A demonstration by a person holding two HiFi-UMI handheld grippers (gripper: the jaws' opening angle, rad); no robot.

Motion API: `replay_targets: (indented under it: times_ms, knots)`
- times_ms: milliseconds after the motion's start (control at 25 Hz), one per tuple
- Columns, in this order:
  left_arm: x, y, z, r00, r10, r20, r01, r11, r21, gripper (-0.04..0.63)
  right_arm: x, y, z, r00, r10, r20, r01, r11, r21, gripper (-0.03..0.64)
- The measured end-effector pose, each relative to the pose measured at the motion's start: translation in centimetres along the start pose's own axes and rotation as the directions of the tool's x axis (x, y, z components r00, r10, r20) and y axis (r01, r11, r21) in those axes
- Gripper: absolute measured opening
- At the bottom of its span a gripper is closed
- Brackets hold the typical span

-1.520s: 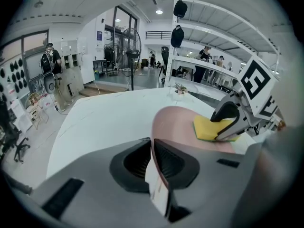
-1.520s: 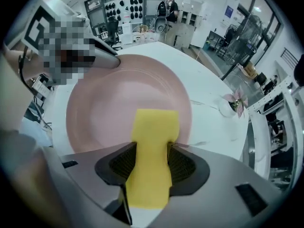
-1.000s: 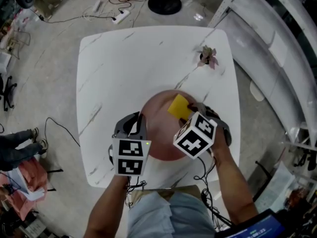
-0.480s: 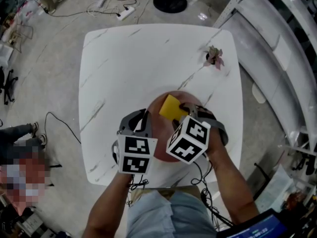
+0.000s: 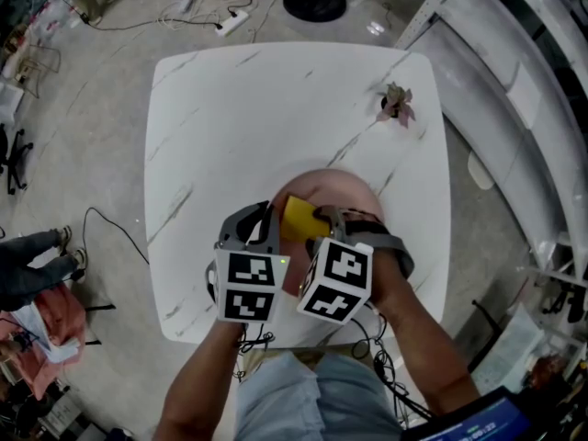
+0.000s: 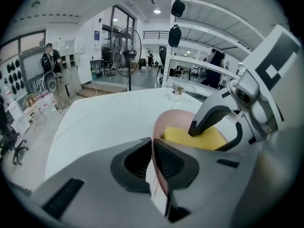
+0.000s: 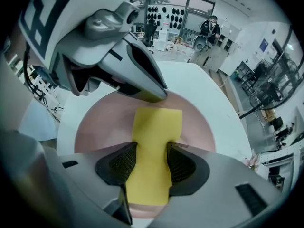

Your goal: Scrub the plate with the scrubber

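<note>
A pink plate (image 5: 342, 189) lies on the white table (image 5: 230, 118) near its front edge. My left gripper (image 5: 268, 226) is shut on the plate's left rim (image 6: 154, 127), and the thin edge runs between its jaws. My right gripper (image 5: 317, 220) points steeply down over the plate, shut on a yellow scrubber (image 7: 156, 127). The scrubber (image 5: 299, 217) lies flat against the plate's left part, close beside the left gripper's fingers. In the left gripper view the scrubber (image 6: 190, 137) sits under the right gripper's dark fingertip (image 6: 209, 120). The marker cubes hide the plate's near side in the head view.
A small dried flower (image 5: 396, 105) stands near the table's far right corner. A fan base (image 5: 315, 0) and a power strip with cables (image 5: 225, 26) are on the floor beyond the table. White shelving (image 5: 514, 81) runs along the right.
My right gripper has slid the yellow scrubber leftward across the plate, toward the left gripper, and has rolled a little. The left gripper has kept its hold on the rim.
</note>
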State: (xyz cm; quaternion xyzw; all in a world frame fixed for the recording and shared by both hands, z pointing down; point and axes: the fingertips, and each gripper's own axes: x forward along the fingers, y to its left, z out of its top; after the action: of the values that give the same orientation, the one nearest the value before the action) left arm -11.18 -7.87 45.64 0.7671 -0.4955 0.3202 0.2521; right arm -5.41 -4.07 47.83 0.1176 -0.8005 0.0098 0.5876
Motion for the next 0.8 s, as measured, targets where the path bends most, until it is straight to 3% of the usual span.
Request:
replay_targets:
  times_ms: [440, 800]
  knots:
    - [0.3, 0.2, 0.0, 1.000, -0.001, -0.004, 0.001, 1.000, 0.000, 0.020, 0.0, 4.2, -0.1, 0.997, 0.070, -0.025, -0.073, 0.988, -0.134, 0.209]
    - [0.7, 0.2, 0.1, 1.000, 0.002, -0.003, -0.002, 1.000, 0.002, 0.020, -0.1, 7.3, -3.2, 0.982, 0.151, -0.113, -0.172, 0.963, -0.209, 0.207]
